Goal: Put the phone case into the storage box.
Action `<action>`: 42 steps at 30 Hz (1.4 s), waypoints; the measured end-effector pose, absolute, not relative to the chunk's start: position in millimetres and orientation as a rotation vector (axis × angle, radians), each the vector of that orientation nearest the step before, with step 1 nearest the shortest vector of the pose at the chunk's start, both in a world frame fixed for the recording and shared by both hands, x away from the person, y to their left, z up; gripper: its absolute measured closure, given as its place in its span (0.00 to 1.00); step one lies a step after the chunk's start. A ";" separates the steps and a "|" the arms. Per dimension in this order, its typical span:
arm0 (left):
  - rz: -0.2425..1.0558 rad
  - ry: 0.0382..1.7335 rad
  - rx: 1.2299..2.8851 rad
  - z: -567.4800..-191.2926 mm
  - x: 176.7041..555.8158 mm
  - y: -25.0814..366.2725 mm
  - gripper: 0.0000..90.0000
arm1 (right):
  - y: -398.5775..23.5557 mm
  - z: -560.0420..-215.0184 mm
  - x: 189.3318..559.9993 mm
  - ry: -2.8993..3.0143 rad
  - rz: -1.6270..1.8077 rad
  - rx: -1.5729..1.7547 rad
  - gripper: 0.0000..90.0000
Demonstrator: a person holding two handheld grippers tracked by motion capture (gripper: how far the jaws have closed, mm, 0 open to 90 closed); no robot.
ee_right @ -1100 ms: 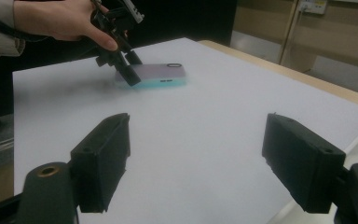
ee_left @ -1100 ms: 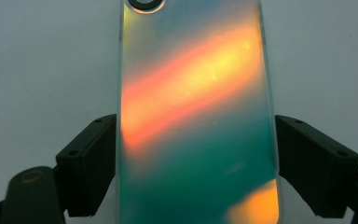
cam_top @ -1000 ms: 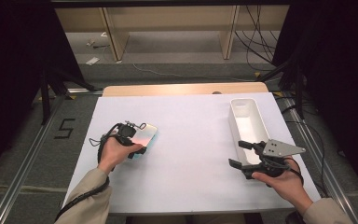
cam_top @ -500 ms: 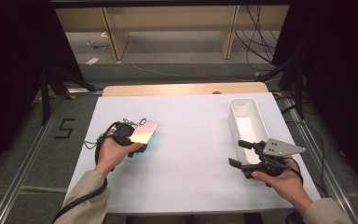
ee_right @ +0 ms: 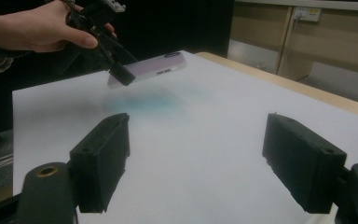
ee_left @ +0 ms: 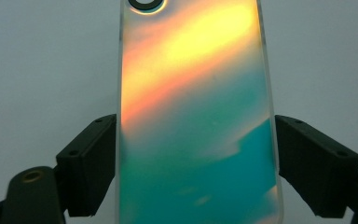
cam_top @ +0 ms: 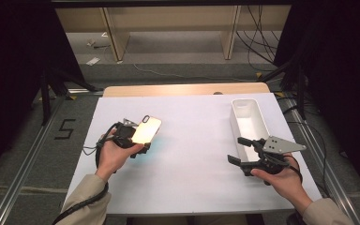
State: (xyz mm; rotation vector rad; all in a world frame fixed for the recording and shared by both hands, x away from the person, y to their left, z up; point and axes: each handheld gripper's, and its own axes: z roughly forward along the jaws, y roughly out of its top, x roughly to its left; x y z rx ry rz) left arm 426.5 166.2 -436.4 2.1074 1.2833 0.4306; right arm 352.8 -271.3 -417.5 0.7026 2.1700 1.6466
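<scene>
A white tray (cam_top: 247, 123) lies on the white-covered counter (cam_top: 187, 178) just ahead of the right hand-held gripper (cam_top: 244, 151), whose jaws stand wide apart with nothing between them. Well across from it, the left hand-held gripper (cam_top: 140, 140) is lifted off the counter, its jaws closed against the long edges of an iridescent phone case (ee_left: 196, 116), which juts forward beyond them.
</scene>
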 end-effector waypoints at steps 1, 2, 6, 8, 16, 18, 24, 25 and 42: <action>0.429 1.275 2.108 -435.8 425.4 165.2 0.19 | -270.2 -416.9 353.3 2.166 1.653 0.705 0.27; 0.428 1.268 2.108 -435.1 424.2 163.9 0.19 | -269.4 -416.2 354.0 2.165 1.651 0.703 0.27; 0.424 1.244 2.104 -434.1 419.5 158.0 0.19 | -263.6 -413.5 356.7 2.157 1.663 0.706 0.27; 0.419 1.230 2.103 -433.6 417.1 154.5 0.19 | -262.2 -413.0 357.5 2.156 1.665 0.707 0.26; 0.405 1.178 2.121 -430.9 410.5 144.3 0.19 | -251.8 -408.8 367.4 2.129 1.679 0.723 0.26; 0.406 1.171 2.112 -431.2 409.0 142.0 0.19 | -249.1 -408.1 369.9 2.126 1.685 0.727 0.25; 0.418 1.140 2.112 -428.9 403.8 136.9 0.19 | -237.7 -406.2 377.4 2.125 1.707 0.739 0.25; 0.417 1.136 2.112 -428.8 402.9 135.8 0.19 | -235.4 -405.9 378.4 2.128 1.712 0.742 0.25; 0.401 1.071 2.135 -428.1 394.4 120.5 0.19 | -211.2 -405.3 396.0 2.131 1.725 0.773 0.25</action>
